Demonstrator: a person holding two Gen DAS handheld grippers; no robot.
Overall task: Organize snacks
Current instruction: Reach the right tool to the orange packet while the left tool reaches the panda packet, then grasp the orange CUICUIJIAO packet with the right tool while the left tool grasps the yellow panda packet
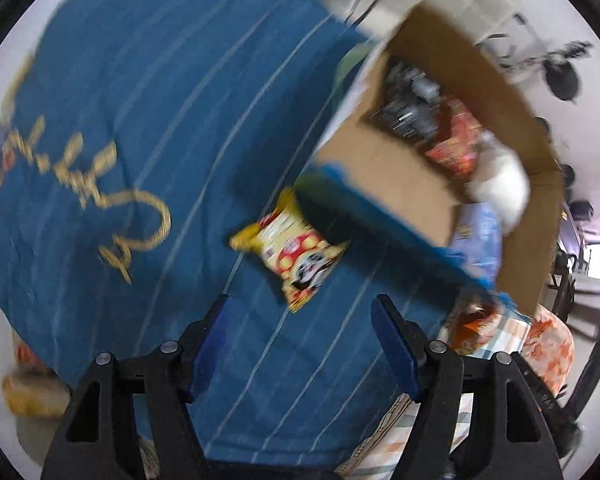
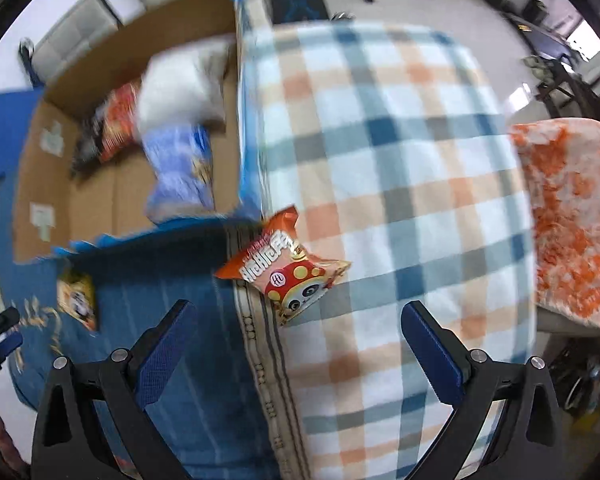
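The left gripper (image 1: 300, 312) and right gripper (image 2: 300, 320) each had black triangular frames, silver screws and blue ribbed pads (image 2: 434, 354).

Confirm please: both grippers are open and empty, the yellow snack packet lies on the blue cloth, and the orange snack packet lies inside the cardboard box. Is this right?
Not quite. The orange snack packet lies outside the cardboard box, on the checked blanket at its edge, as the right wrist view shows. The rest is right.
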